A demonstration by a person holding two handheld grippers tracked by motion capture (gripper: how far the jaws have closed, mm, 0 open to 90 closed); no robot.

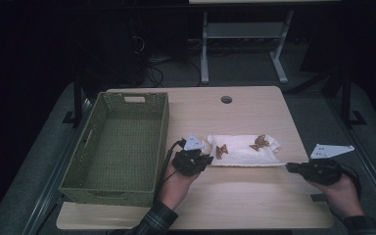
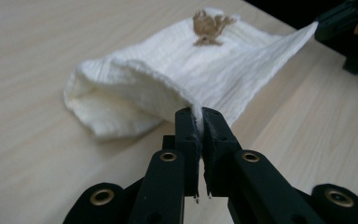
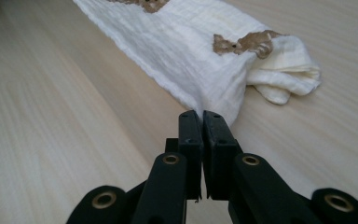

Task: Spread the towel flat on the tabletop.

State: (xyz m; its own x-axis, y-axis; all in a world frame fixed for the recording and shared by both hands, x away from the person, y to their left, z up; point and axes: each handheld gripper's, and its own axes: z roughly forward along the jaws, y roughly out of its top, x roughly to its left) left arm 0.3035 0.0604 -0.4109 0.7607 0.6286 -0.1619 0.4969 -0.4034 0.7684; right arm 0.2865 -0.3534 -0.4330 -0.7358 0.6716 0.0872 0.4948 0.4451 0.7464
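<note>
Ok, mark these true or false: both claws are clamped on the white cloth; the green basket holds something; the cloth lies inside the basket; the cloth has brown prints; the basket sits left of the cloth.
1. Both claws grip the cloth: true. The left claw and right claw each pinch an edge of the white cloth.
2. The green basket holds something: false, it looks empty.
3. The cloth lies in the basket: false, it lies on the table.
4. Brown prints: true.
5. Basket left of cloth: true.
</note>
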